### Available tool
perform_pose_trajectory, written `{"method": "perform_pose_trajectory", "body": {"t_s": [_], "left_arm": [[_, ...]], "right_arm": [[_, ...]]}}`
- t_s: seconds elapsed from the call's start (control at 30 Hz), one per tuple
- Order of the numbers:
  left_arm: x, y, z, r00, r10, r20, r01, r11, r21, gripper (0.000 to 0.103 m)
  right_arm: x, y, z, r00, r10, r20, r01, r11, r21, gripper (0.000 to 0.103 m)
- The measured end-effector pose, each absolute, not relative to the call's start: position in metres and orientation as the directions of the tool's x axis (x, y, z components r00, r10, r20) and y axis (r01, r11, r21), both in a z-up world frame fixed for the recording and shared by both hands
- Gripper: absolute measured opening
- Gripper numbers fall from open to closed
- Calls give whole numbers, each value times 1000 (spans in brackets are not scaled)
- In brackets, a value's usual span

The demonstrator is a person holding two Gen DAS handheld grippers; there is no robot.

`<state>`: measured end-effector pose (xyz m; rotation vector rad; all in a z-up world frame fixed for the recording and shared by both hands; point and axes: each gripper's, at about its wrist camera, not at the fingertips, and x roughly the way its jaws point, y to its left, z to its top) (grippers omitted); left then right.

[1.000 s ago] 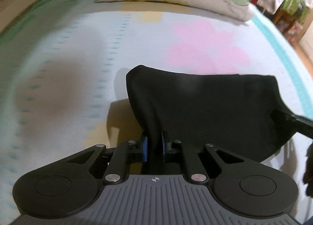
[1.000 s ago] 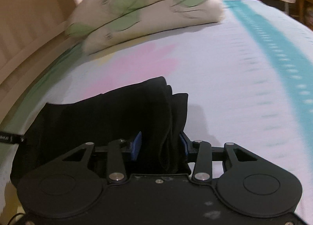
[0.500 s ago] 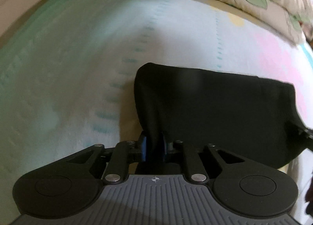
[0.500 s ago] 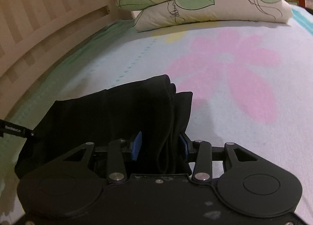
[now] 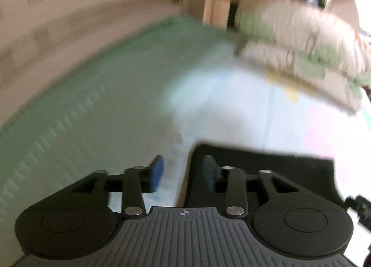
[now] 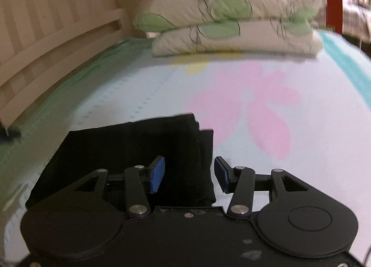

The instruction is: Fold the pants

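The black pants (image 6: 129,151) lie folded flat on the bed sheet (image 6: 231,95). In the left wrist view the pants (image 5: 266,169) lie at the lower right. My left gripper (image 5: 183,174) is open, its jaws astride the pants' left edge and holding nothing. My right gripper (image 6: 189,174) is open, its jaws astride the pants' right edge and holding nothing. The left wrist view is blurred by motion.
Two stacked pillows with green leaf prints (image 6: 231,19) lie at the head of the bed. A wooden slatted bed rail (image 6: 46,35) runs along the left side. The sheet carries a pink flower print (image 6: 255,104).
Both grippers have opened and let go of the pants, which now lie flat on the sheet. The left gripper has swung left, toward the bed rail.
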<state>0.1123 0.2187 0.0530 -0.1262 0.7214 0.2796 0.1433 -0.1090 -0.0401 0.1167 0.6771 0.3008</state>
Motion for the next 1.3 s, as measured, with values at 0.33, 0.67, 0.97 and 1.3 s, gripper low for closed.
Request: {"method": "perform_pose_trajectory", "body": {"t_s": [0.33,0.67,0.97,1.3], "left_arm": [[54,132,104,799,259,-542,-285,958,38,74],[40,96,60,745,195,-637,-226,974,34,74],[32,87,36,707,175,-685,-203,978,41,74],[31,82,28,687,188,-702,-213,976,53,74]], "right_arm": [[71,-85,16,780,309,-544,-269,951,154,52],[42,-85,22,775,282,-565,-253,958,132,53],[38,-78,13,767,230,-599,-231,970,76,53],[37,-77,18,779,211,-591,-217,974,62,53]]}}
